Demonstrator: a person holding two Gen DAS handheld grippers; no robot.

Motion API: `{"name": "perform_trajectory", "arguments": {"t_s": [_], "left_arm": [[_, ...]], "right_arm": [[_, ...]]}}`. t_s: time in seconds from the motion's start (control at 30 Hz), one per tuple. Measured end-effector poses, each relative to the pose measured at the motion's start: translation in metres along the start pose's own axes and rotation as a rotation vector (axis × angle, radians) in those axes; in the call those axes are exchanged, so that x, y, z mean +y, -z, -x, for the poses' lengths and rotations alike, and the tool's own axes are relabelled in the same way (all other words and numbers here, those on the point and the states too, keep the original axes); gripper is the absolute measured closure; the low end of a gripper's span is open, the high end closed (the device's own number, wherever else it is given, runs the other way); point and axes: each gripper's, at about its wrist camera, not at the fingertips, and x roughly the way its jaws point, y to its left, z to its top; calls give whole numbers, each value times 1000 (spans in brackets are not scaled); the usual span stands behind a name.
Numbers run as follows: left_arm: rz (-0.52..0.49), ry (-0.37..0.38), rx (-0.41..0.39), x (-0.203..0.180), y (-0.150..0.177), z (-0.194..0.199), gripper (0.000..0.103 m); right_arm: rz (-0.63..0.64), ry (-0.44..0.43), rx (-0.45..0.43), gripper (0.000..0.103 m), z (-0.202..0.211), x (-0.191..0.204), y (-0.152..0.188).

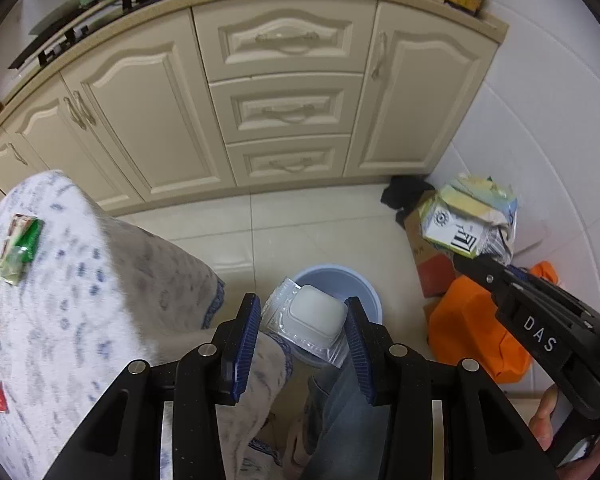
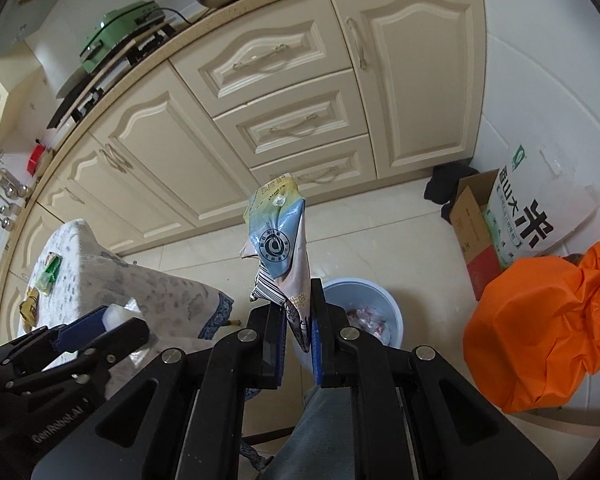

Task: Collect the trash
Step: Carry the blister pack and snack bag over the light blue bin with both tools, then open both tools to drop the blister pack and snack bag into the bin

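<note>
Jaws of both grippers pinch trash, the left gripper (image 1: 302,322) a plastic blister pack (image 1: 314,322), the right gripper (image 2: 298,322) a crumpled wrapper (image 2: 278,240), poised above the blue bin (image 2: 388,300) for dropping.

Home kitchen, cream cabinets (image 1: 284,108), gas stove (image 2: 100,92)

You stand facing the cabinets (image 1: 284,108), with the bin (image 1: 332,280) on the floor (image 1: 320,216) between you and them. The desk (image 1: 80,280) lies to your left, its cloth hanging beside the bin; a snack packet (image 1: 22,250) rests on its top near the far edge. Your left tool (image 1: 302,328) holds the clear tray (image 1: 314,318) right over the bin's near rim. Your right tool (image 2: 298,334) holds the crumpled carton (image 2: 278,240) just left of the bin. To the right, a cardboard box (image 2: 476,236) stands against the wall (image 2: 540,100), with a bag (image 2: 540,332) in front of it.
</note>
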Motion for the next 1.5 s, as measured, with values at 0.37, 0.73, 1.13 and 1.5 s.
{"name": "perform_trajectory", "arguments": {"t_s": [0.37,0.73,1.13,1.5], "left_arm": [[12,-25,33,-6,-15,-31,65],[23,-28,63,-6,-18,-47,65],[-11,-16,88,-26,-23,-61,64],[-37,0,33,-48,-31,-49,40]], "right_arm": [[22,-3,26,90,-17,9,-4],[-53,42,39,51,-21,-12,-9],[-142,159,23,24,-14,-48,4],[-199,172,26,22,-7,-76,9]]}}
